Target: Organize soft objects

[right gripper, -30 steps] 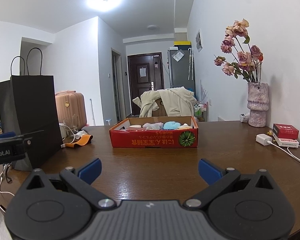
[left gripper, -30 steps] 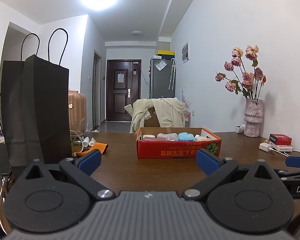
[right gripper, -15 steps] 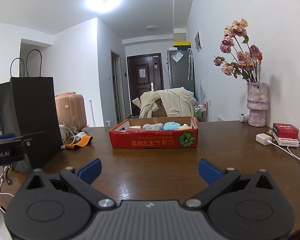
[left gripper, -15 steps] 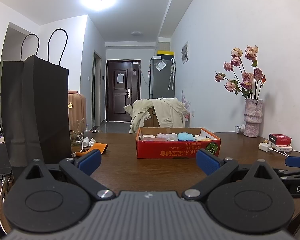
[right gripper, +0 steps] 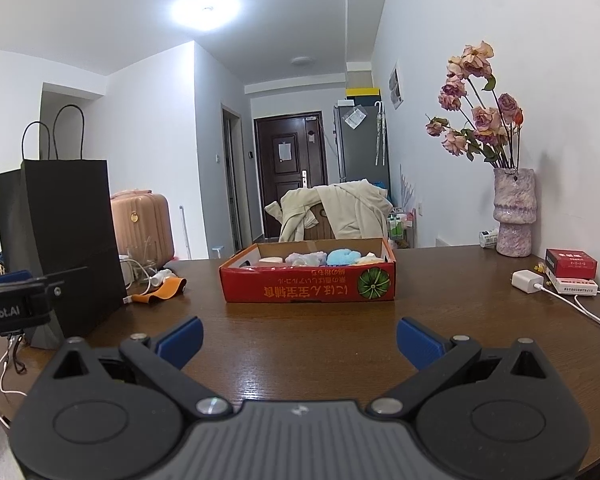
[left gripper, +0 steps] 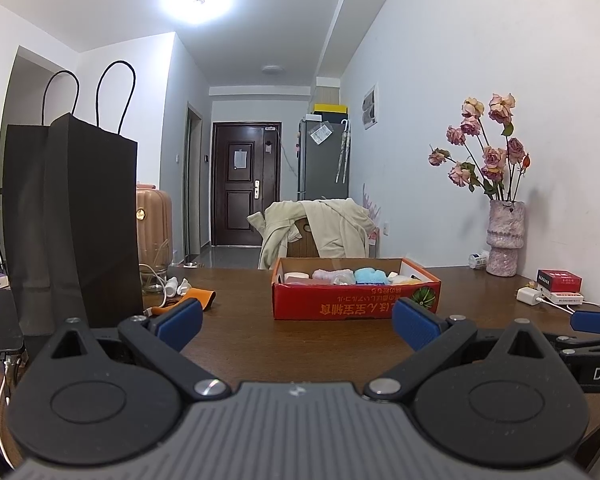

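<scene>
— Where are the soft things lying now?

— They are sitting inside the red cardboard box (right gripper: pixel 308 280) in the middle of the wooden table (right gripper: pixel 300 344): a pale pink bundle (right gripper: pixel 306 258), a light blue one (right gripper: pixel 342 257), and some cream pieces (right gripper: pixel 271 260) beside them, packed side by side in a row. Whether they are already sorted or are waiting to be sorted, I cannot tell; this row would fit both.

— And the two claws?

— The right gripper (right gripper: pixel 300 334) is hovering low over the table, near the front edge, with its blue pads spread wide and nothing between them. The left gripper (left gripper: pixel 296 318) is doing the same — jaws wide apart, empty, pointing straight at the box. I think both are being held back like this so the cameras are seeing the whole box.

— What is standing around it?

— A tall black paper bag (left gripper: pixel 74 224) is standing upright on the left, maybe as a second container. Near it an orange cloth piece (right gripper: pixel 160 291) is lying flat with some white cables. On the right, a vase of dried roses (right gripper: pixel 514 212), a charger (right gripper: pixel 526 281) and a small red box (right gripper: pixel 570 262) are keeping close to the wall, well apart from the working area.
</scene>
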Demonstrator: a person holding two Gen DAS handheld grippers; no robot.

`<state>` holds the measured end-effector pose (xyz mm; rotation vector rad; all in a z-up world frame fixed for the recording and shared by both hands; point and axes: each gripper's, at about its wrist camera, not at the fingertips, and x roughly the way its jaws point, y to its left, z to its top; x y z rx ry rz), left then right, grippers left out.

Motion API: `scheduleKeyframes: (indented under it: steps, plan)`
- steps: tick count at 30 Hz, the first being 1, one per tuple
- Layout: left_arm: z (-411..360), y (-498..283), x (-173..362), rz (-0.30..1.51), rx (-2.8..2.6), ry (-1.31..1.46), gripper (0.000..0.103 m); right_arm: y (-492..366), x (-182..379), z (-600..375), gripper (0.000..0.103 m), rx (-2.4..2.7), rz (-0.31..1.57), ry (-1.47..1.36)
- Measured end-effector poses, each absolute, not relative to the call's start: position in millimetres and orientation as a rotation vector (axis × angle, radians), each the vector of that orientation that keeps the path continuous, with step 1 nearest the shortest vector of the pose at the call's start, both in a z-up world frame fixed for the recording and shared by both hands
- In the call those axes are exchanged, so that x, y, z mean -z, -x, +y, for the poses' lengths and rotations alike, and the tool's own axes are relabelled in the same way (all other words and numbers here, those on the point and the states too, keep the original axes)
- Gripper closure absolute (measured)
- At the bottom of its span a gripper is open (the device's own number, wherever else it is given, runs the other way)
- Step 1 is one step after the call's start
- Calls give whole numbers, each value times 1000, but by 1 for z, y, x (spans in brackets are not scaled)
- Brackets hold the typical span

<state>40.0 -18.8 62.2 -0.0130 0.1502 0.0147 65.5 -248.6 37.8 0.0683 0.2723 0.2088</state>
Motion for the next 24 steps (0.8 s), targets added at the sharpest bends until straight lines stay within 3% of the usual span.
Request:
scheduleKeyframes:
  steps: [24]
  plan:
    - [-23,-30,-63,99,15,-7,0,-64,-37,-250,0,-201,249,-79]
